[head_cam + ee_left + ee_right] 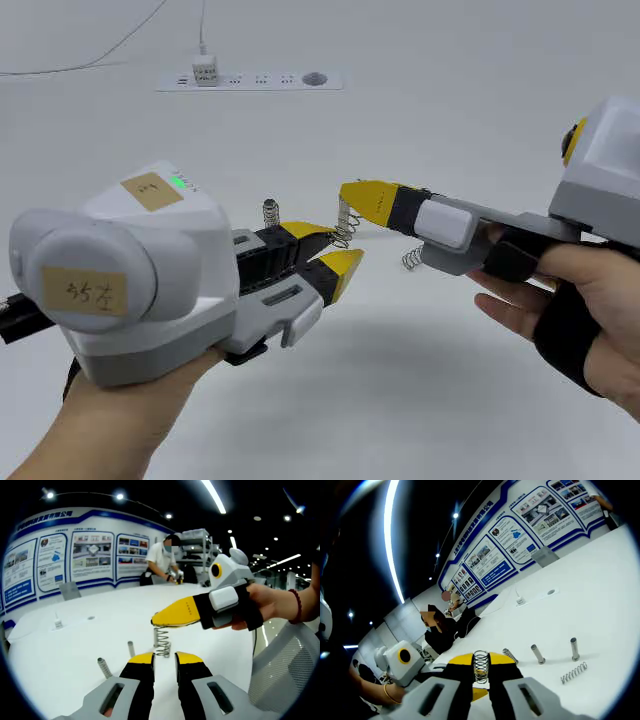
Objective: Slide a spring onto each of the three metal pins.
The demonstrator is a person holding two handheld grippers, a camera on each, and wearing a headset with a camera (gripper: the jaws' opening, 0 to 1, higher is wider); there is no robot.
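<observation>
My right gripper (352, 193) (480, 659) is shut on a spring (345, 226) (480, 666) (161, 642), which hangs from its yellow tips just above the white table. My left gripper (325, 250) (165, 658) is open, its tips close beside the lower end of that spring. One pin wearing a spring (270, 212) (104, 667) (508, 655) stands upright. Two bare pins (537, 654) (574, 649) stand beside it; one bare pin (131, 648) rises left of the hanging spring. A loose spring (412, 260) (573, 672) lies on the table.
A white power strip (250, 80) with a plugged charger (205, 70) and cable lies at the table's far edge. A white chair back (285, 675) is at the right. People work at the table's far side (162, 560).
</observation>
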